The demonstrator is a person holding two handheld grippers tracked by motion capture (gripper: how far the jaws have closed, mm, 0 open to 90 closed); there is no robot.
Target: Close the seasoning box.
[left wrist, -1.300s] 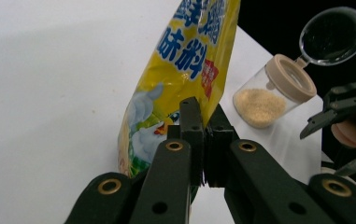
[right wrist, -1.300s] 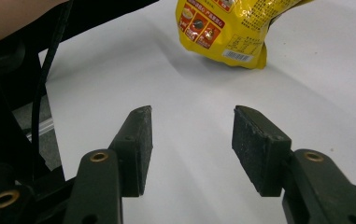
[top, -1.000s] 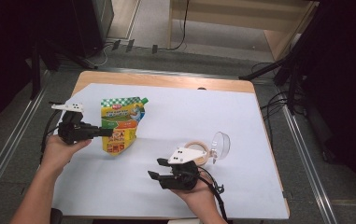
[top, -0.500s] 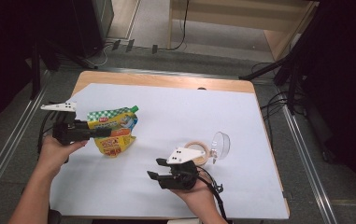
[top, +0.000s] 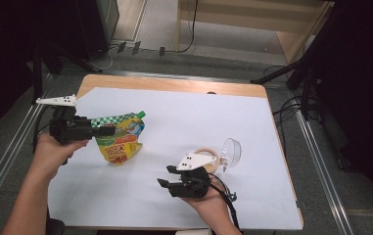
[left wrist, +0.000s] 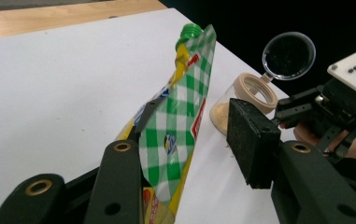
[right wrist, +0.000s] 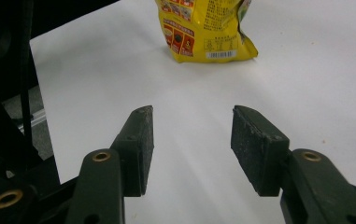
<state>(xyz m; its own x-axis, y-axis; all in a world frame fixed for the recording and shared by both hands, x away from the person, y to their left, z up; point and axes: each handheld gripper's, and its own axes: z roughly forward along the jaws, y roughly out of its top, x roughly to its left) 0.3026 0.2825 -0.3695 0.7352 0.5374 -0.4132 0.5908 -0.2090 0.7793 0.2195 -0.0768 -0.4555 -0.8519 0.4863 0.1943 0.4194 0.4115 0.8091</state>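
High view
- Bench (top: 184, 117): white sheet over a wooden top.
- Pouch (top: 120, 142): yellow refill pouch with a green-checked top. It sat on the left half of the bench, its bottom resting on the sheet and its capped top raised toward the far side.
- Left tool (top: 108, 131): it was held level at the pouch's checked top and pointed toward the middle of the bench.
- Right tool (top: 167, 186): it was near the front edge, well apart from the pouch, with its tips aimed left toward it.
- Jar (top: 206, 155): open jar just behind the right tool, its clear lid (top: 231, 152) flipped back.

Left gripper view
- Left tool (left wrist: 192, 116): its jaws had just been opening and stood apart.
- Pouch (left wrist: 178, 121): the checked top stood between the jaws and leaned on the left one. The right pad was clear of it, so there was no clamp.
- Long axis: the pouch ran away from the tool, with the green cap (left wrist: 189, 31) at the far end.
- Jar (left wrist: 255, 91): it lay beyond the pouch, to the right of the cap, with its mouth open.

Right gripper view
- Right tool (right wrist: 192, 126): jaws apart, with only bare bench (right wrist: 306, 93) between them.
- Pouch (right wrist: 203, 32): its bottom edge lay straight ahead, well apart from the pads.

Judgement
- Nearer hand: the left one was nearer, already at the pouch's top.
- Key relation: the cap pointed away from the jar, so the pouch would likely need regripping and turning before it could pour.
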